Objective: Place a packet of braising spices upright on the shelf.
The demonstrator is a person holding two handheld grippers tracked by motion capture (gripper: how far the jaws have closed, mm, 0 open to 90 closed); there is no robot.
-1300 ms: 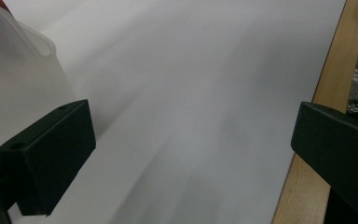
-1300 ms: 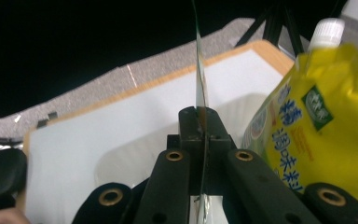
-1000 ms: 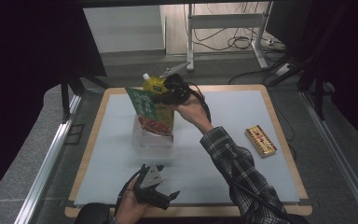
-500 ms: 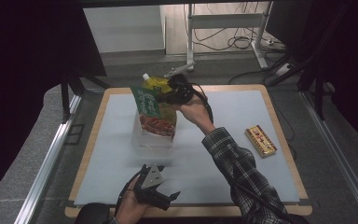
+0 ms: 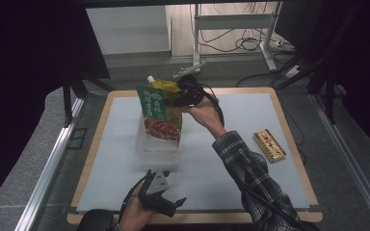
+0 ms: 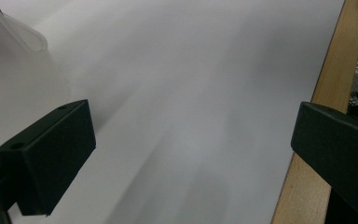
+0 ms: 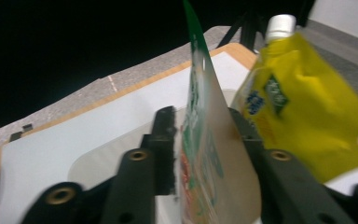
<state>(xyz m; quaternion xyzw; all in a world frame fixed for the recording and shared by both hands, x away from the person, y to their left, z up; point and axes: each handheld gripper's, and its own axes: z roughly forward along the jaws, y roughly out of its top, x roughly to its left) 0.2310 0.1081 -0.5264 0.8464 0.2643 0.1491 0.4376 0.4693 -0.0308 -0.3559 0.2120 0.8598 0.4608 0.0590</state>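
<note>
A green and red pouch (image 5: 158, 115) stands upright in a clear plastic container (image 5: 156, 144) at the middle of the white mat. Behind it leans a yellow pouch (image 5: 166, 85) with a white cap. My right gripper (image 5: 185, 96) reaches in from the right at the green pouch's top. In the right gripper view its jaws have just been opening. The pouch's edge (image 7: 200, 140) stands between them, with a gap at the left pad, so the right gripper (image 7: 203, 126) is open. My left gripper (image 5: 173, 204) rests near the front edge, open and with nothing in it (image 6: 191, 140).
A gold and red flat box (image 5: 269, 145) lies on the mat at the right. The wooden table rim (image 6: 317, 116) runs close beside my left gripper. A corner of the clear container (image 6: 23, 37) shows in the left gripper view. Dark frames and cables stand beyond the table.
The green pouch has settled a little more upright in the container, with the right hand barely shifting. The left hand has not moved.
</note>
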